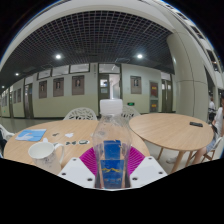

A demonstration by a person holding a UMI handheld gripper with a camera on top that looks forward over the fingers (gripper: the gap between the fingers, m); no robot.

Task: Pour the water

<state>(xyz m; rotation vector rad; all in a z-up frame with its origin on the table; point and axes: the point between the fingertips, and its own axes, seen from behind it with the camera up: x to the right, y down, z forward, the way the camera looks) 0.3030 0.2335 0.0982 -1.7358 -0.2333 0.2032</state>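
A clear plastic water bottle (111,140) with a white cap and a blue label stands upright between my two fingers. My gripper (112,160) is shut on the bottle, with the magenta pads (91,159) pressing its lower body from both sides, and holds it above the near table. A white cup (43,153) sits on the round wooden table (30,146) to the left of the bottle, beyond the left finger.
A blue flat object (31,135) and a small dark item (69,138) lie on the near table. A second round wooden table (172,128) stands to the right, with white chairs (82,114) behind. Beyond lie an open hall, a pillar (188,85) and doors.
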